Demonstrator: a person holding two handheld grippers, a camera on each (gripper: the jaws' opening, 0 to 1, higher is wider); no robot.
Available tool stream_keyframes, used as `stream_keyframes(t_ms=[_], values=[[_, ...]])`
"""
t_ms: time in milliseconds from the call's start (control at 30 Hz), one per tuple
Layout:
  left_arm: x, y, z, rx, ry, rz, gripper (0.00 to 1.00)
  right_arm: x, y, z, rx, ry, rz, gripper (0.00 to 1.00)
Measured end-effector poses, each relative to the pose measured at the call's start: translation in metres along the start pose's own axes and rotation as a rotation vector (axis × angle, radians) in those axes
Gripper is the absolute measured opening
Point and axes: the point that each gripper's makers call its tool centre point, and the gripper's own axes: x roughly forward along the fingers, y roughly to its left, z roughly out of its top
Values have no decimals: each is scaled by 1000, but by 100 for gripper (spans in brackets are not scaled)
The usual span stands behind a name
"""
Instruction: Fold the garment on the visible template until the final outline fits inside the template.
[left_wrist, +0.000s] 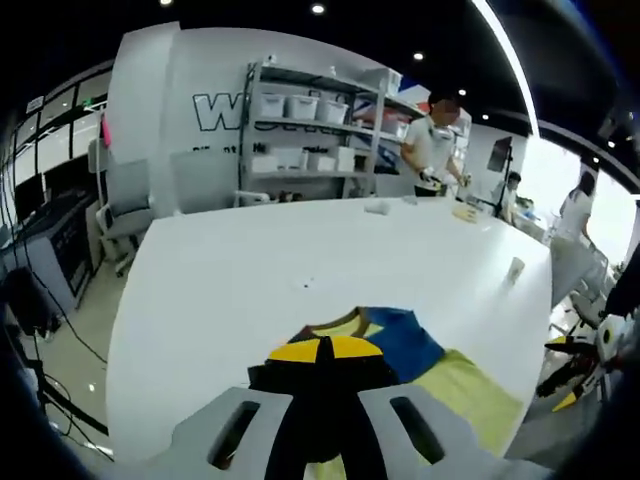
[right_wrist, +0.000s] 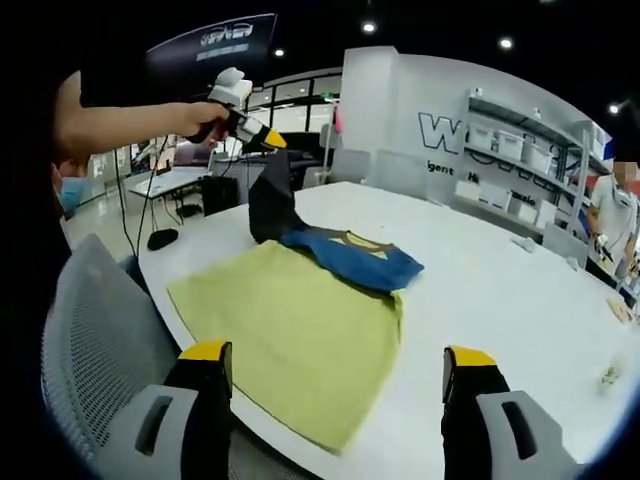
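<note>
Between left jaws – garment (right_wrist: 300, 300) sleeve lifted; right jaws apart.

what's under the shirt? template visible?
Only the white table shows around the shirt. No template outline visible; anything beneath is covered by the fabric. The left gripper lifts a dark sleeve.

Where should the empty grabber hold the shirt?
Probably the near corner of the shirt's yellow hem, by the table edge. That corner lies flat and free, right ahead of the open right gripper, so the jaws could come in low from the table edge. The left gripper already holds the dark sleeve up at the far end.
</note>
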Motion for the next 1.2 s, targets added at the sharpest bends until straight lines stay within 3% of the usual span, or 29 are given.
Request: stream_keyframes(t_ms=[867,1200], values=[[65,-84,3,5,57,-194,4,-2,6,-2,39,-21,-8,89],[97,-107,-2,-65,99,-276,4,-4,0,0,31,-19,-10,89]])
